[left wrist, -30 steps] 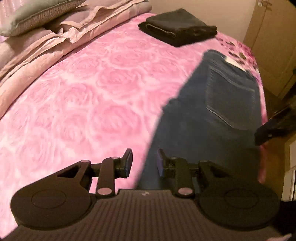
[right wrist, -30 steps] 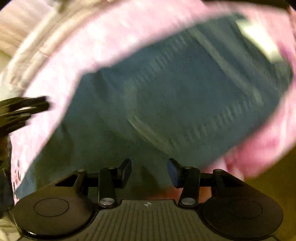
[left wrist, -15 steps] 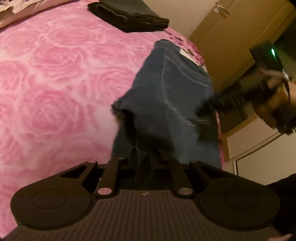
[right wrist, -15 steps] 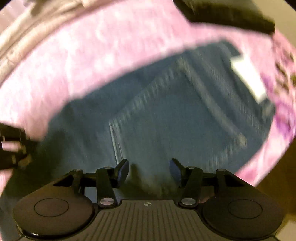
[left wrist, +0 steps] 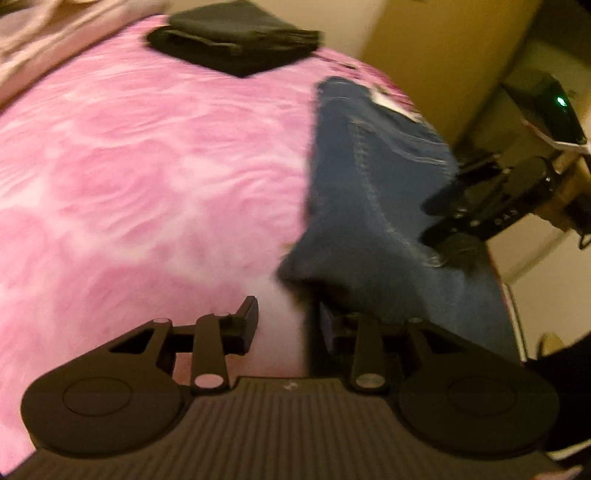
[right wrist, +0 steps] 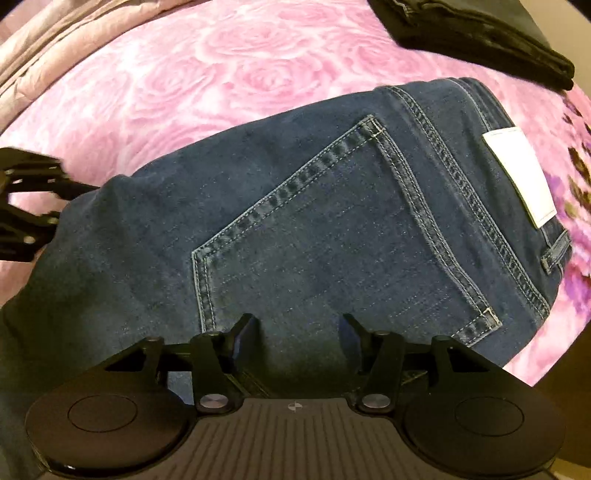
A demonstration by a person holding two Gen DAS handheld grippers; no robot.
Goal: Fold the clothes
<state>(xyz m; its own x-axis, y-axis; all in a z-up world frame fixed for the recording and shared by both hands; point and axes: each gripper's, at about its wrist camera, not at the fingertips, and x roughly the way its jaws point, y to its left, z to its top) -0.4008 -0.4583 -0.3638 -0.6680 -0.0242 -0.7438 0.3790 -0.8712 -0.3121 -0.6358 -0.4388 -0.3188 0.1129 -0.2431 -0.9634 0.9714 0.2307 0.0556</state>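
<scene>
A: Where were the jeans (right wrist: 332, 229)?
B: On the rose-print pink cover (right wrist: 221, 74), stitched pocket and white patch (right wrist: 517, 173) facing up; folded black cloth (right wrist: 480, 33) at 1 o'clock.
A: The grippers?
B: Left gripper (left wrist: 286, 325) had fingers spread over cover and denim edge, holding nothing. Right gripper (right wrist: 297, 339) had fingers spread above the denim, clamping nothing.

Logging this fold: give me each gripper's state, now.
Left gripper: open, holding nothing, beside the jeans.
Right gripper: open, jaws spread over the jeans, nothing gripped.
</scene>
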